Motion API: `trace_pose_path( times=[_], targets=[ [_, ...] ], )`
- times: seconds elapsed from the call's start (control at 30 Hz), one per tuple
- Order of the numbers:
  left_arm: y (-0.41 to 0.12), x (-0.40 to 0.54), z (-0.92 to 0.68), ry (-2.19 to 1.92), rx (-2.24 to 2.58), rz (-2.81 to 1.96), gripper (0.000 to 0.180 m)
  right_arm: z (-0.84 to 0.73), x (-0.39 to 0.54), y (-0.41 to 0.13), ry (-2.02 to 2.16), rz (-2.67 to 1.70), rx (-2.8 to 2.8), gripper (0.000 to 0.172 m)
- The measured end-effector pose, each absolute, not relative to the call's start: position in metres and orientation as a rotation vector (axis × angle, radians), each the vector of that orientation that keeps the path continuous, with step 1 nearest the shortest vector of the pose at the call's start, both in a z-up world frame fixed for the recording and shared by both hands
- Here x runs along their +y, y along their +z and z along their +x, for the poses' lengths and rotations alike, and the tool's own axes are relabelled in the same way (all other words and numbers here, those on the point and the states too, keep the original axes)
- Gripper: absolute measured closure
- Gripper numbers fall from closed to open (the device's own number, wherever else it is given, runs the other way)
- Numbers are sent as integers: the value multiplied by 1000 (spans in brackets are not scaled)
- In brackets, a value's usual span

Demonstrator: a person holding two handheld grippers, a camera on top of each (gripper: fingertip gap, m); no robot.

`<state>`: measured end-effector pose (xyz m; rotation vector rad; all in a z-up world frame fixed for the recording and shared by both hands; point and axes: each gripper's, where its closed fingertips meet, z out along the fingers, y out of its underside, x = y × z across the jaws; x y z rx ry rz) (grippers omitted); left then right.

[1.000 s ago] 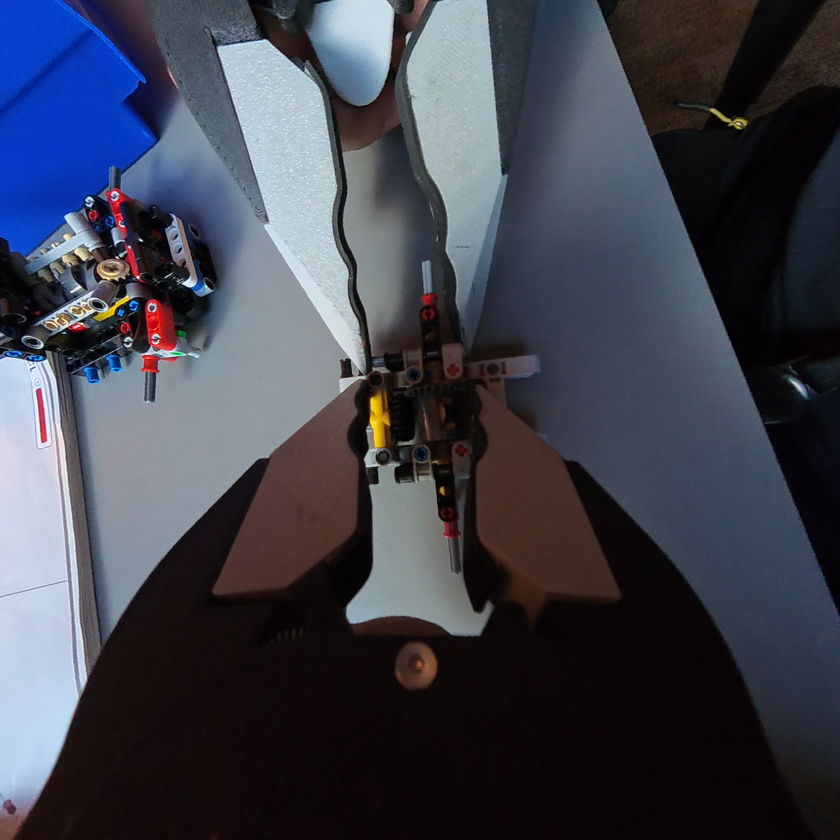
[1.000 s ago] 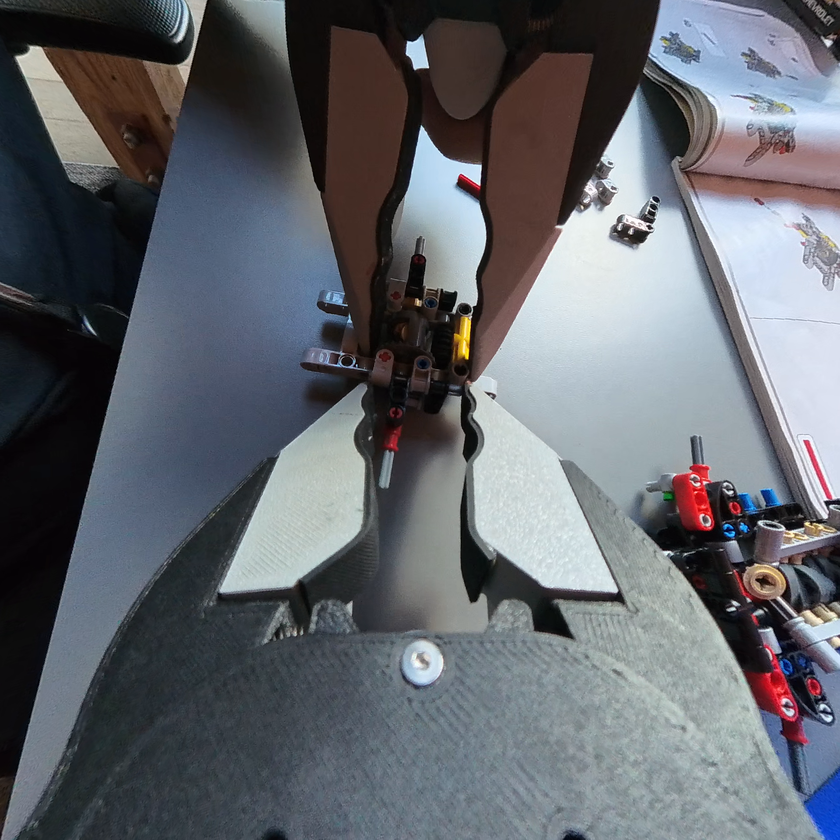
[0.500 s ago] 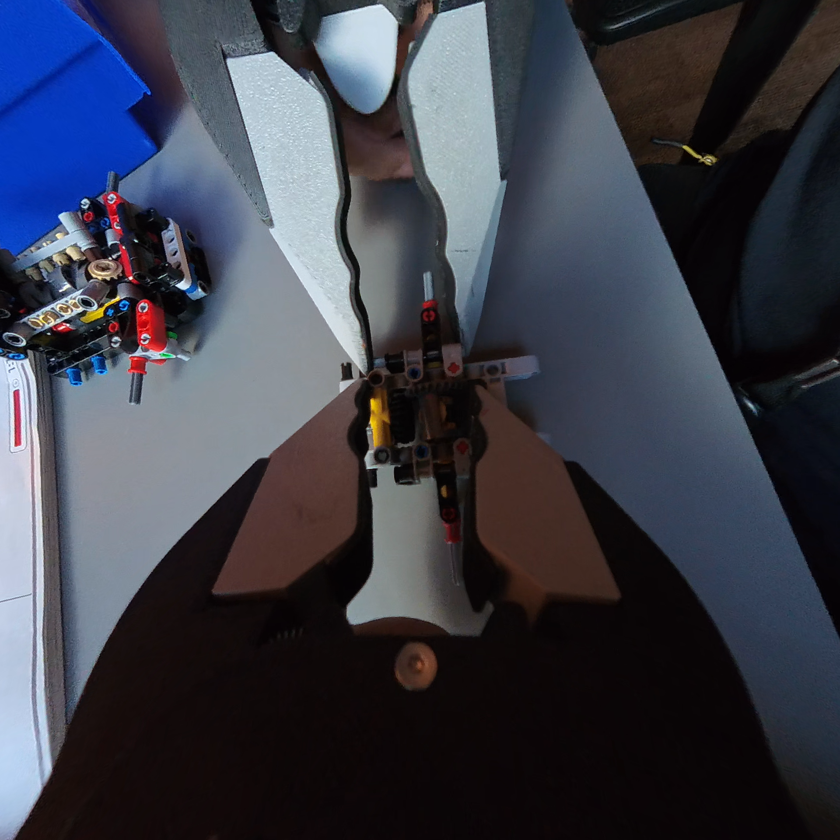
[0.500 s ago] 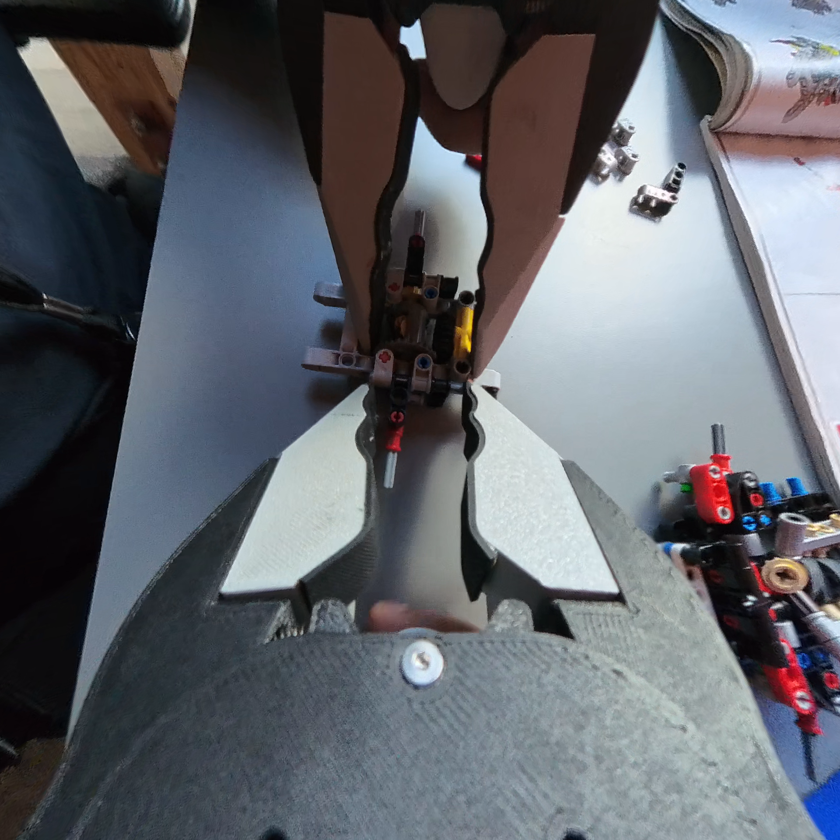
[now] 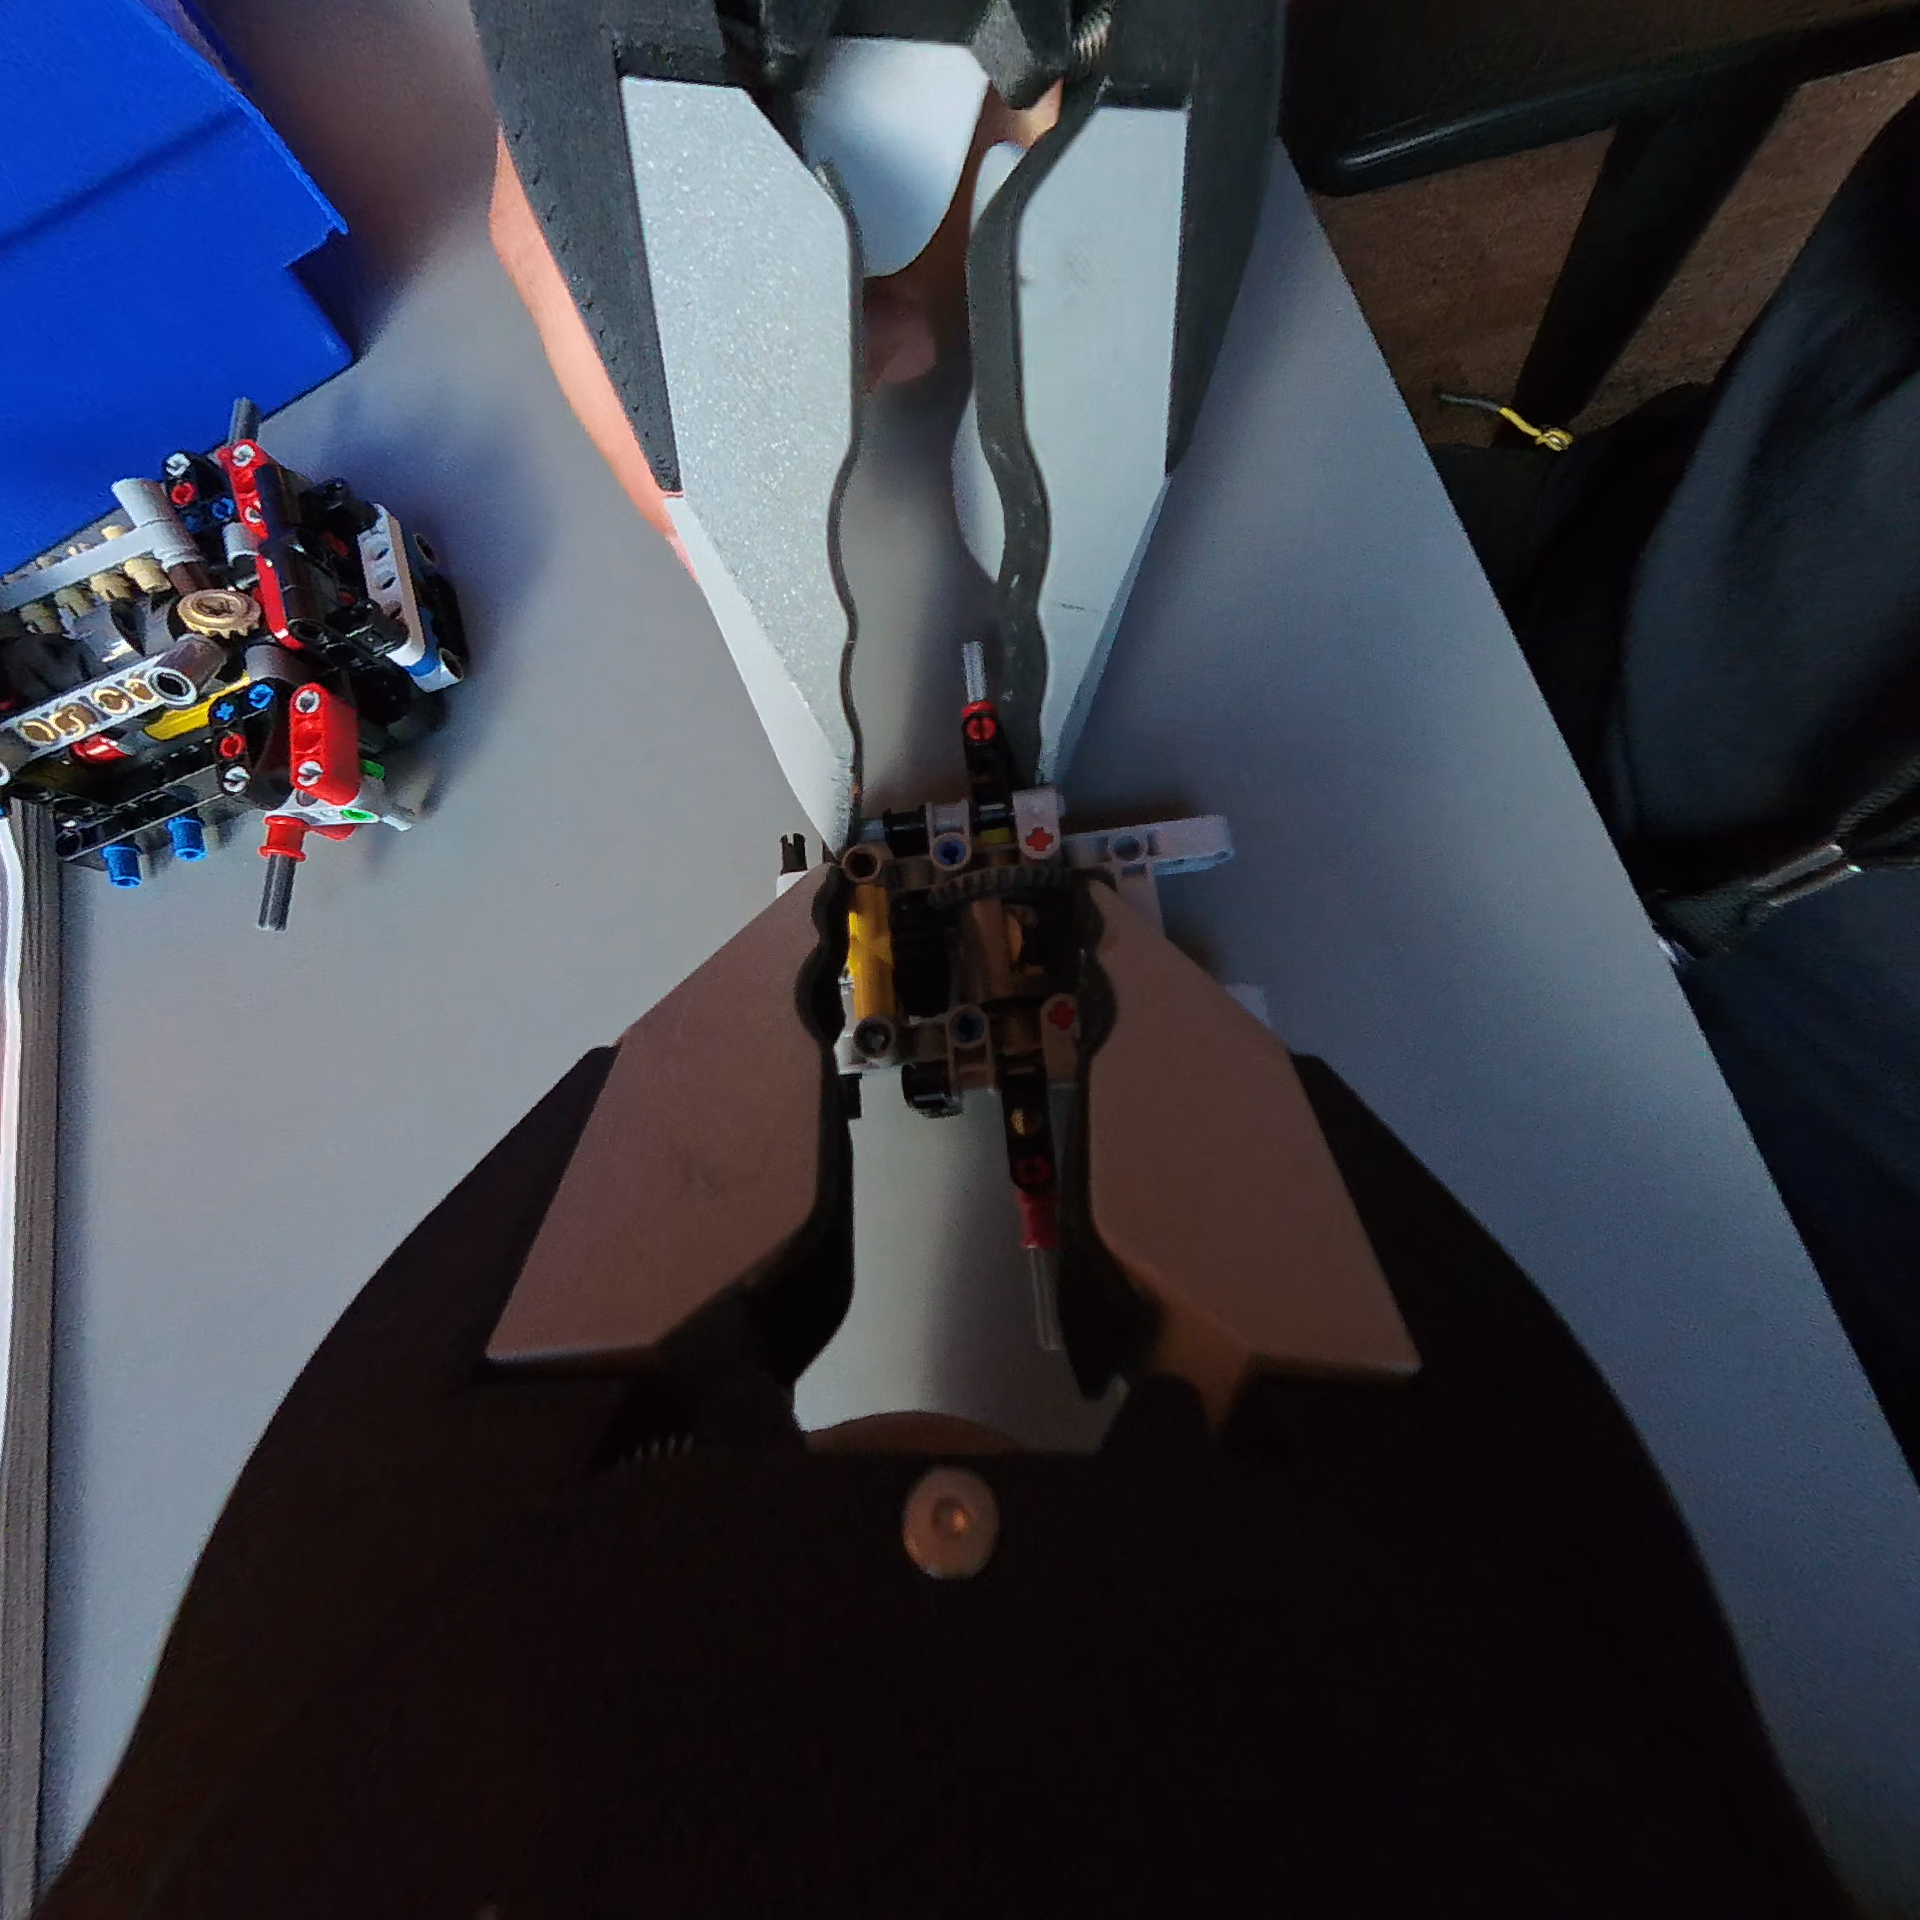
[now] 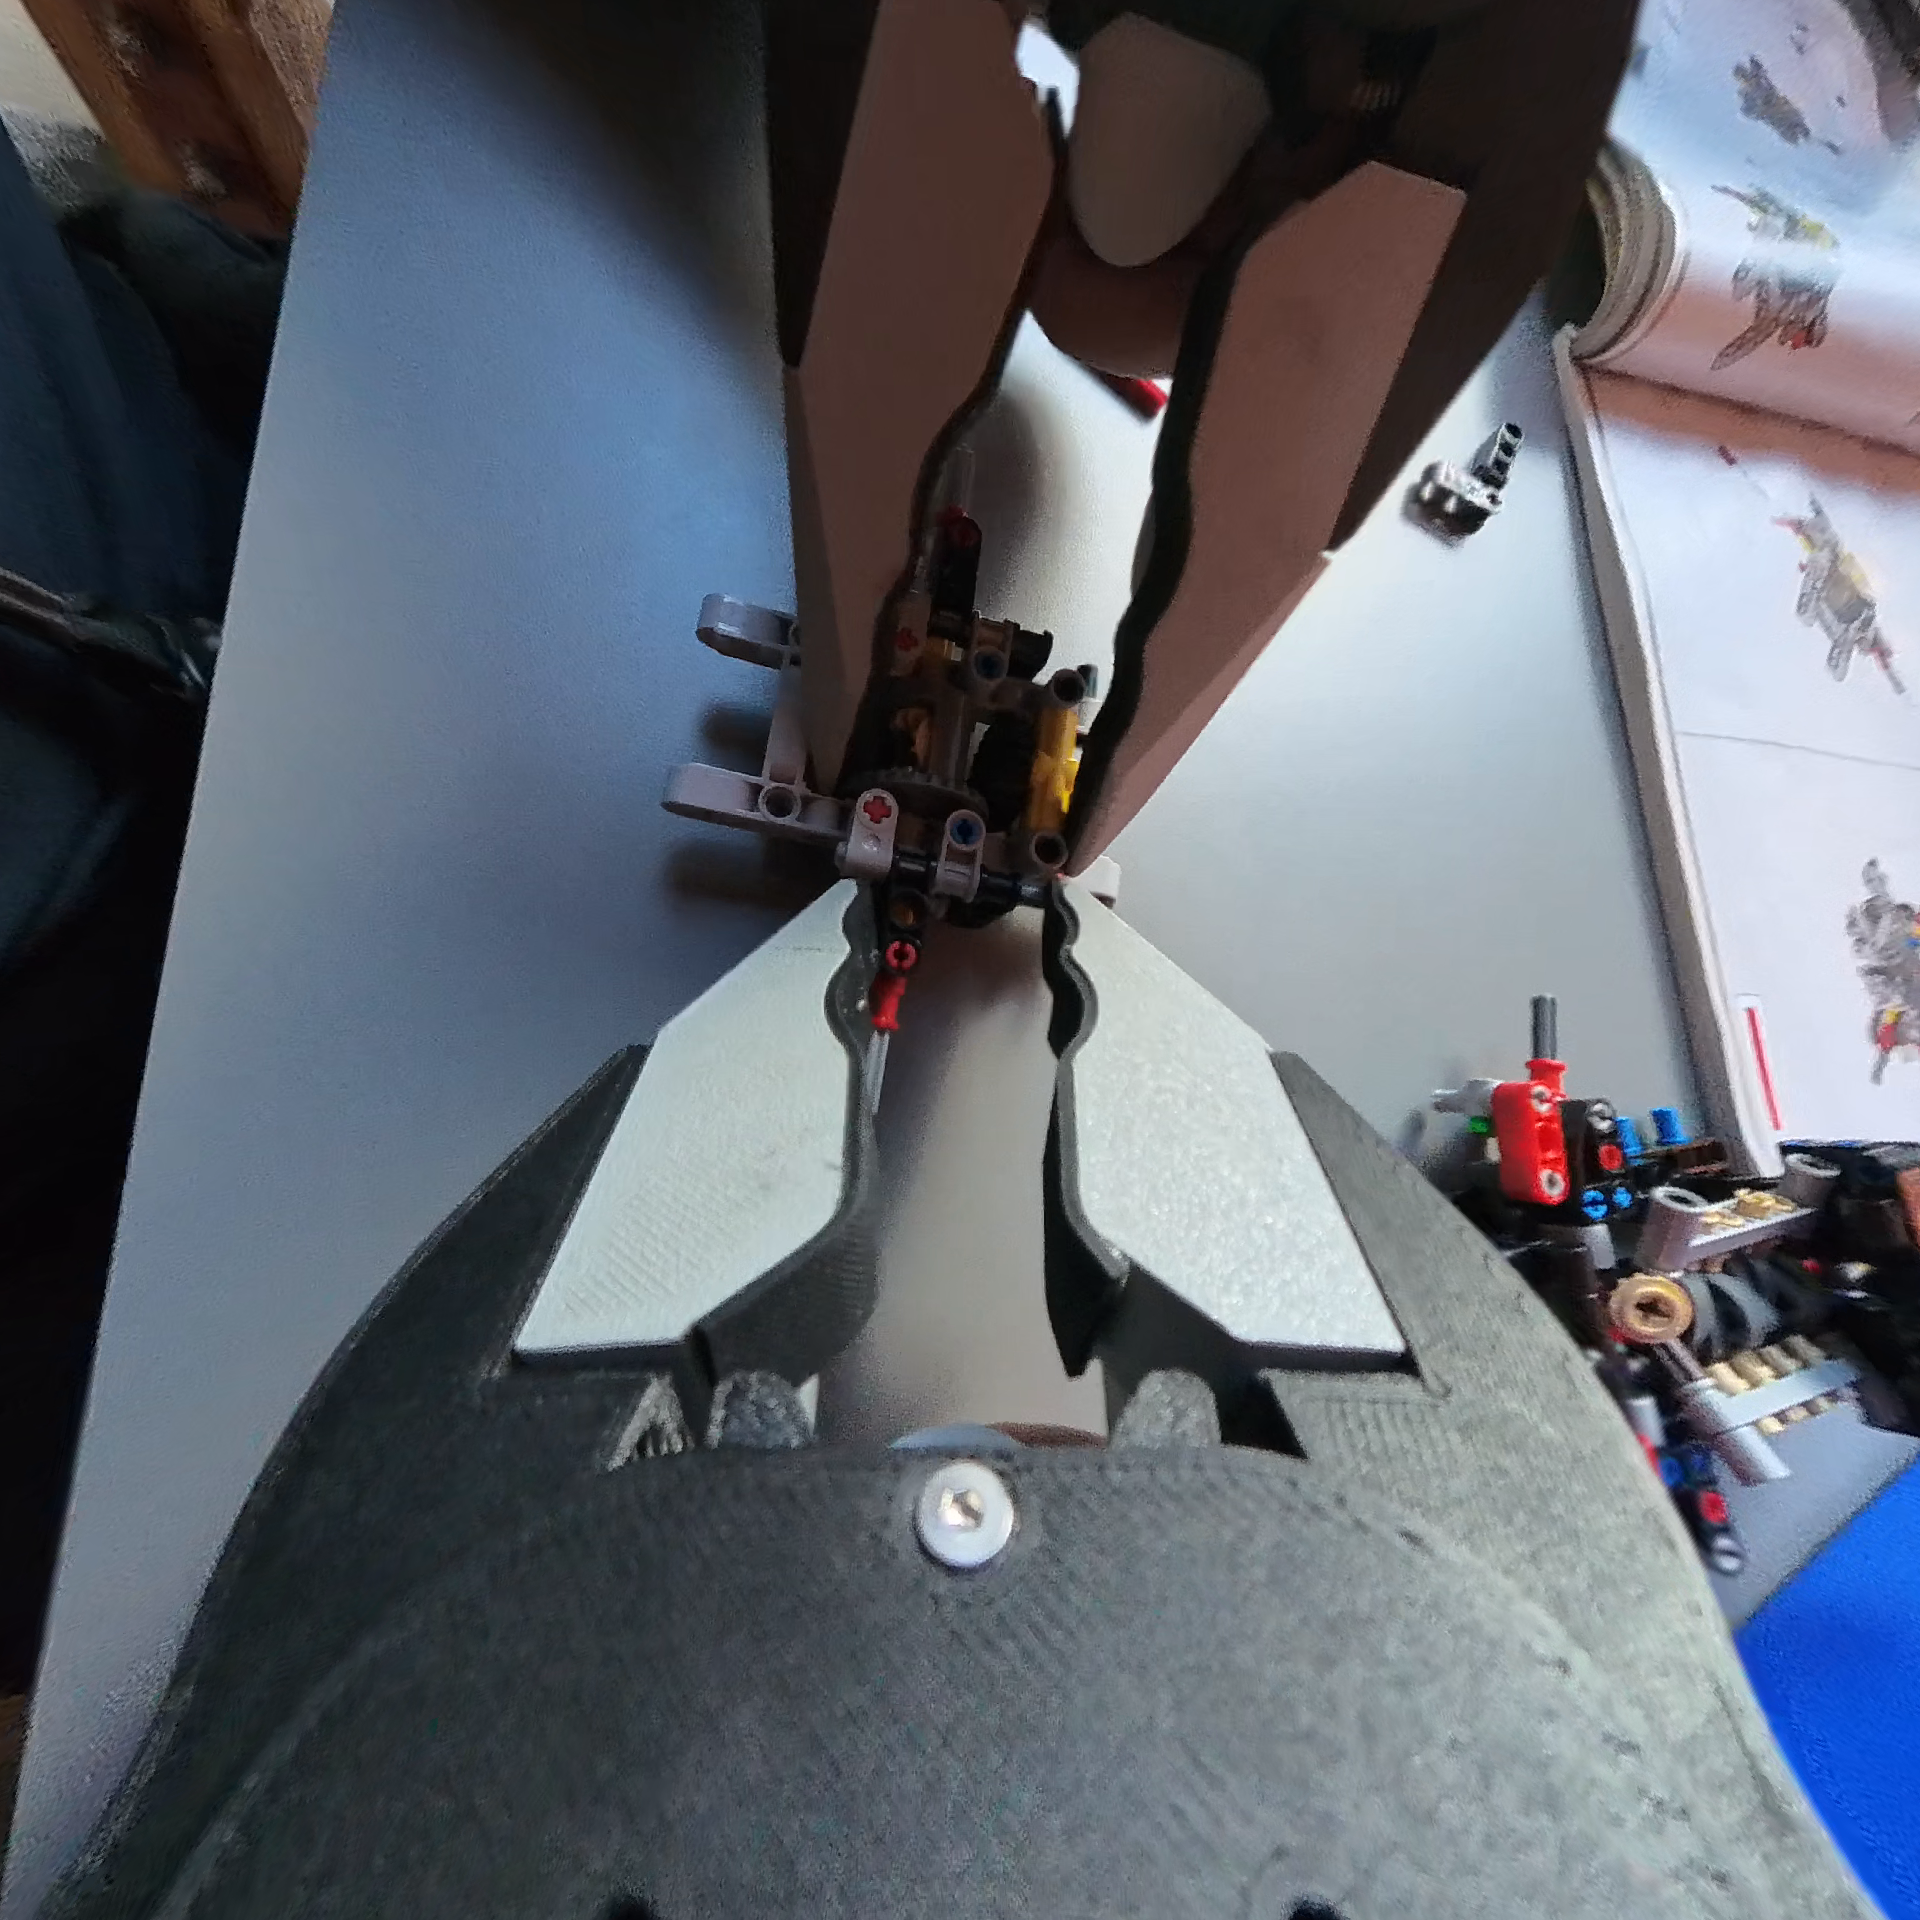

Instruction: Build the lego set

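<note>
Brick gearbox clamped, left claw; underside hidden.

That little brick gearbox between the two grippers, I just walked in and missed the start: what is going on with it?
A person works two handheld grippers head to head over a grey table. The left gripper clamps the gearbox by its sides. The right gripper meets it from the opposite end, fingertips at the near edge with an axle running between them; whether it grips is unclear. A bigger brick model and a manual lie nearby.
</note>
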<state>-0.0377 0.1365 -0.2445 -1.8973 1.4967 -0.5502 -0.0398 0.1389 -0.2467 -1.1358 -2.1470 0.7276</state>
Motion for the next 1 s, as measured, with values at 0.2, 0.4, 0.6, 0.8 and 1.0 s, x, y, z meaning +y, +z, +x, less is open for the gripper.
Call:
trace_pose_path(
  times=[0.2, 0.4, 0.6, 0.8, 1.0],
  targets=[
    [-245, 132, -34, -605, 1485, -1890, 140, -37, 135, -247, 765, -1105, -2149, 143],
    [-245, 132, -34, -603, 1456, -1875, 140, -38, 135, -247, 781, -1066, -2138, 143],
    [-244, 133, -34, -591, 1408, -1891, 140, -38, 135, -246, 780, -1041, -2144, 144],
    [-245, 133, -35, -610, 1413, -1891, 140, -38, 135, -247, 779, -1003, -2170, 146],
    [-245, 133, -35, -612, 1432, -1880, 140, -38, 134, -247, 745, -950, -2192, 145]
  ],
)
